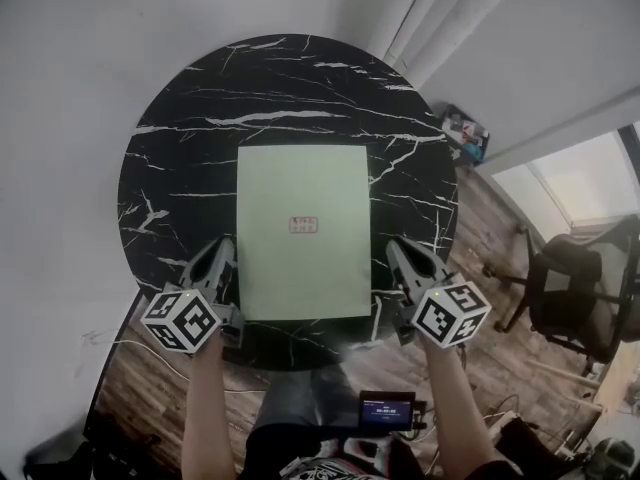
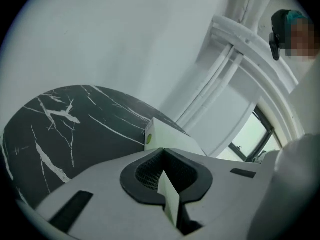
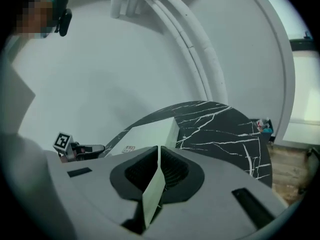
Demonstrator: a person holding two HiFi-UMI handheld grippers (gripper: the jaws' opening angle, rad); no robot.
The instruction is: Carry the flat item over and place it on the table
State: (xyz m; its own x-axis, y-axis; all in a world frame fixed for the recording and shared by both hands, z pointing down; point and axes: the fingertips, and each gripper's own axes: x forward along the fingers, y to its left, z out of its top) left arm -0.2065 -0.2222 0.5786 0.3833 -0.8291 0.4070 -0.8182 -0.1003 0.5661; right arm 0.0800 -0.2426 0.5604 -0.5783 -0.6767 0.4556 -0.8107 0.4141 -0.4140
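Two grips, both clenched: left gripper (image 1: 226, 250) pinches the left edge of the pale green board (image 1: 302, 233), right gripper (image 1: 394, 250) the right edge; the gripper views show each pair of jaws closed flat on a thin strip of that edge. Head view hides both contact spots under the gripper bodies. Board sits centred over the round black marble table (image 1: 180, 158), long side running away from the person; can't tell whether it rests on the top or hangs just above it. Small label (image 1: 303, 225) mid-board, too small to read. Near table rim partly covered by the grippers and forearms. Right gripper view catches the left gripper's marker cube (image 3: 62, 140) across the board. Around: white pipes (image 1: 450, 18) up the wall, a box of bits (image 1: 465, 133) on the wood floor, black chair (image 1: 580, 288) at right, small screen unit (image 1: 388, 408) by the person's lap, text unreadable.
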